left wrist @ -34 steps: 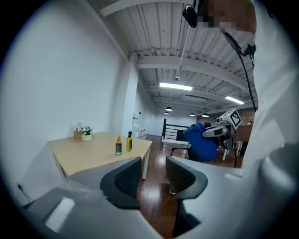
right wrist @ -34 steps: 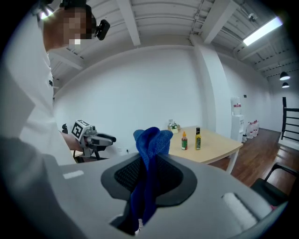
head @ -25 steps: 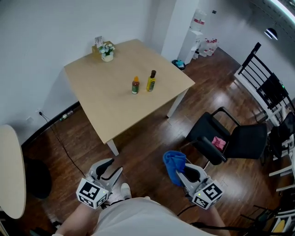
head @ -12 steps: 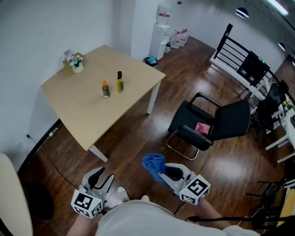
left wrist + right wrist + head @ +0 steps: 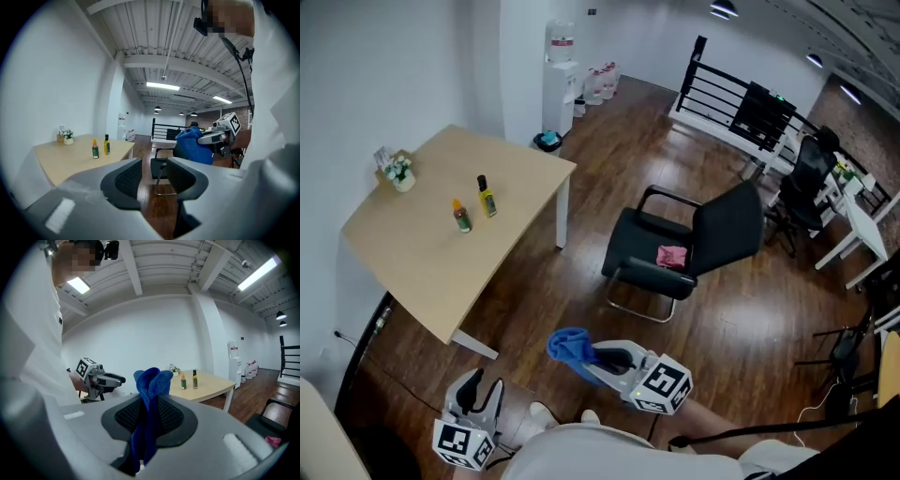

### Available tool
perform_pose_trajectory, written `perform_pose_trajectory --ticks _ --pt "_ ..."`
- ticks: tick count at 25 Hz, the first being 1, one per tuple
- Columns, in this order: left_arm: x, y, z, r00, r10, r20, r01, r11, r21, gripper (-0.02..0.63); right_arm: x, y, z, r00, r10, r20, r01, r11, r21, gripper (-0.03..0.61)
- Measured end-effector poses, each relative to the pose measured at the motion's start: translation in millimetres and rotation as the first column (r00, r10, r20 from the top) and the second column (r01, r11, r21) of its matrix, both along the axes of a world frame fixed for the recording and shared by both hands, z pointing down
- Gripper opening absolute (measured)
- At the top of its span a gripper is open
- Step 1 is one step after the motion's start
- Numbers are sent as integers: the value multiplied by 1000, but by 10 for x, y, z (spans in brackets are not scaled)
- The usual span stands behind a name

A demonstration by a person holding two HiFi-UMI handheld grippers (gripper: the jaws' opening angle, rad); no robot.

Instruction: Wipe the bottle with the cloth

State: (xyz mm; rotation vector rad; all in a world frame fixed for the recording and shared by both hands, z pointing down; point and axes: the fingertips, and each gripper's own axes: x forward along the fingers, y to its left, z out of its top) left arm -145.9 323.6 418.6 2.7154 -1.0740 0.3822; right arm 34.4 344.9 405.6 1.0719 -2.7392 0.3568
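Note:
Two small bottles stand side by side on the light wooden table point(image 5: 412, 253): a yellow one with a black cap point(image 5: 487, 199) point(image 5: 107, 145) point(image 5: 194, 380) and a green one with an orange cap point(image 5: 463, 217) point(image 5: 95, 149) point(image 5: 183, 381). My right gripper point(image 5: 592, 357) point(image 5: 149, 408) is shut on a blue cloth point(image 5: 570, 345) point(image 5: 151, 394) point(image 5: 196, 146), held low near my body, far from the table. My left gripper point(image 5: 480, 394) point(image 5: 153, 180) is open with nothing between its fingers, also low and far from the bottles.
A black office chair point(image 5: 684, 246) with a pink cloth point(image 5: 672, 255) on its seat stands right of the table on the dark wood floor. A small flower pot point(image 5: 401, 174) sits at the table's far corner. A water dispenser point(image 5: 560, 70) and a black railing point(image 5: 727, 103) lie beyond.
The head view has swung, so the table and bottles slid left and the chair came to the middle. Both grippers stay low; the right one still holds the blue cloth.

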Motion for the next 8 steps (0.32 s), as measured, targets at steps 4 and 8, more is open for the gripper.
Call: perform_pose_trajectory --ticks 4,8 --pt "33 -18 -58 1000 5 -9 -4 1000 15 173 8 7 -22 1000 -1 -7 1 1000 2 80" --pt "75 25 -38 1000 21 -9 -21 1000 11 173 50 85 -8 1000 5 -14 -5 1000 -5 80"
